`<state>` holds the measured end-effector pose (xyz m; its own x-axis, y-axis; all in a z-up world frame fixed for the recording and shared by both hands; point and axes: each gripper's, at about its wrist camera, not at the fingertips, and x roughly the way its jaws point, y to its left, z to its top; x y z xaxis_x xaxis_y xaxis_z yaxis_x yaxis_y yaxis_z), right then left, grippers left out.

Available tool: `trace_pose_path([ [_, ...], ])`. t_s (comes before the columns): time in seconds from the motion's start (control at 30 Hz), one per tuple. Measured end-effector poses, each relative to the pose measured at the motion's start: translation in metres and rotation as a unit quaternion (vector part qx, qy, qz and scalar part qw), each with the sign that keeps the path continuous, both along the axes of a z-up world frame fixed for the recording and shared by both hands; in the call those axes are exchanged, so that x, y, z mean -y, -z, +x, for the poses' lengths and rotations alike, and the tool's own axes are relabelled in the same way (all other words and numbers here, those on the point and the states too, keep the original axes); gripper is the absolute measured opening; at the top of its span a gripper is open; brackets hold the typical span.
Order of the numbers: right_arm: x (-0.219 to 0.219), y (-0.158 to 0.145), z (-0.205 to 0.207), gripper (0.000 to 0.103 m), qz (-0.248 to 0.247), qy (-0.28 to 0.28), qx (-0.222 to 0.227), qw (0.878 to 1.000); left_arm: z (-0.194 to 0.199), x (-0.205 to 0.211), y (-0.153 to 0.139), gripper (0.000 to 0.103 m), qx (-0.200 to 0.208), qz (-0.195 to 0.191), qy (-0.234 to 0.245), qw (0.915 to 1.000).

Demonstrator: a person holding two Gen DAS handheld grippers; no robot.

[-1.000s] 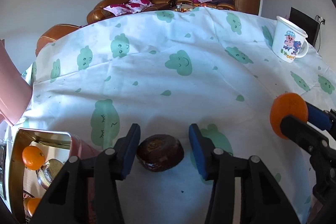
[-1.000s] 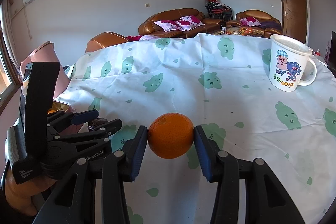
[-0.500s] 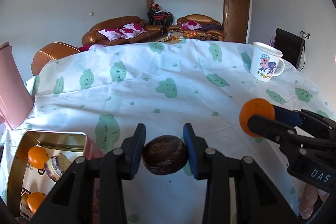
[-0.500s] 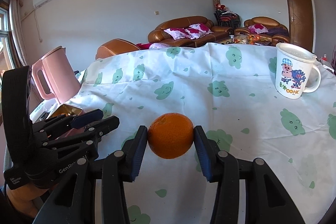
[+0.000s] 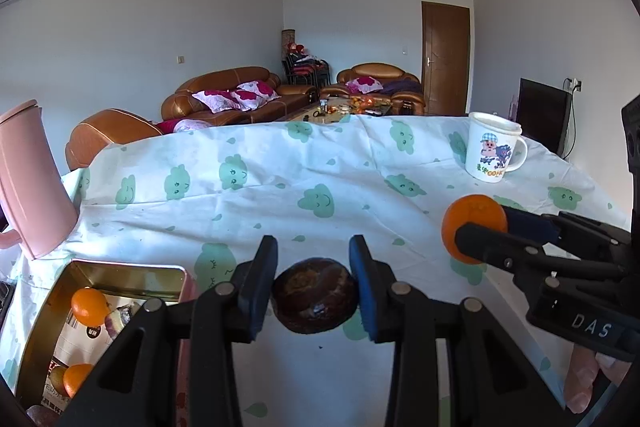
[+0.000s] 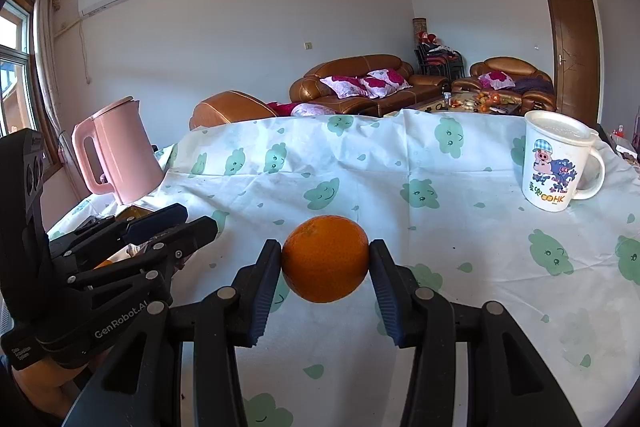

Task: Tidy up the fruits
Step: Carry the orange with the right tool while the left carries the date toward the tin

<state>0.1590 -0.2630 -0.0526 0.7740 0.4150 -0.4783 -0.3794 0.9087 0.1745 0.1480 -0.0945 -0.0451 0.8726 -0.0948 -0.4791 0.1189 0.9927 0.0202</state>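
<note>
Now, at the near left, the gold tin [image 5: 120, 269] holds oranges; the left gripper [image 5: 314, 277], open a second ago, has clamped and raised the dark brown fruit [image 5: 315, 301], long axis crosswise, ready for boxing. Right, the right gripper [image 6: 325, 269] grips the orange [image 6: 325, 259] aloft.

Left gripper [image 5: 314, 285] clamps dark brown fruit [image 5: 315, 301] above tablecloth [image 5: 280, 195]; right gripper [image 5: 476, 233] grips orange [image 5: 472, 217]; gold tin [image 5: 52, 307] with oranges lower left; mug [image 5: 492, 153] far right
</note>
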Motion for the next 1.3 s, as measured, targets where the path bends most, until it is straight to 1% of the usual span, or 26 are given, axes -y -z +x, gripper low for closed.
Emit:
trace_pose_path([
  [0.63,0.0,-0.008,-0.017,0.047,-0.002,-0.004,0.047,0.999,-0.017,-0.004,-0.005,0.038,0.039,-0.005,-0.011,0.9992],
  [1.3,-0.001,-0.013,-0.026,0.047,-0.006,-0.006,0.082,0.997,-0.034,-0.002,-0.011,0.038,0.08,0.002,-0.022,0.9965],
])
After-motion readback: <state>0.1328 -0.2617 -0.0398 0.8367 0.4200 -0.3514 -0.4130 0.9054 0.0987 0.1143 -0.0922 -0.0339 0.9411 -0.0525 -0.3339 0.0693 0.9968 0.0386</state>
